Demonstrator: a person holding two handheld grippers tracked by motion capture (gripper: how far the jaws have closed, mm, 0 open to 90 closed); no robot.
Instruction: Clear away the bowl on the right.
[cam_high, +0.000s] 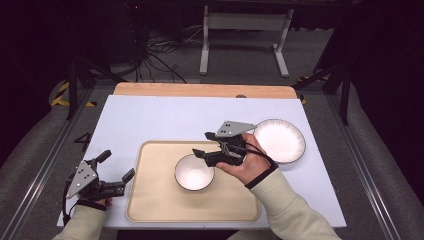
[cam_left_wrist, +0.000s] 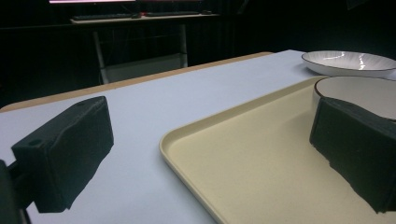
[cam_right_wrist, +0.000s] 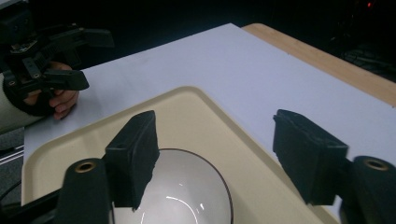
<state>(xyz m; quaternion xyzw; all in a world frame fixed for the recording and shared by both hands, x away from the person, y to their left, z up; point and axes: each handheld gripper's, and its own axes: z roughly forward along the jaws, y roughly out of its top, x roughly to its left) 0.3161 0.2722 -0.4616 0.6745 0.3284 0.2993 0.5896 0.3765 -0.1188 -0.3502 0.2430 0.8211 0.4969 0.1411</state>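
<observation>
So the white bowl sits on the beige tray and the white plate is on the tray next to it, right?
Not quite. The white bowl does sit on the beige tray, but the white plate lies off the tray, on the white table surface just beyond the tray's far right corner. The high view shows this plainly.

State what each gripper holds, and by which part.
Nothing is held. The right gripper is open above the bowl on the tray, clear of its rim. The left gripper is open and empty beside the tray.
</observation>
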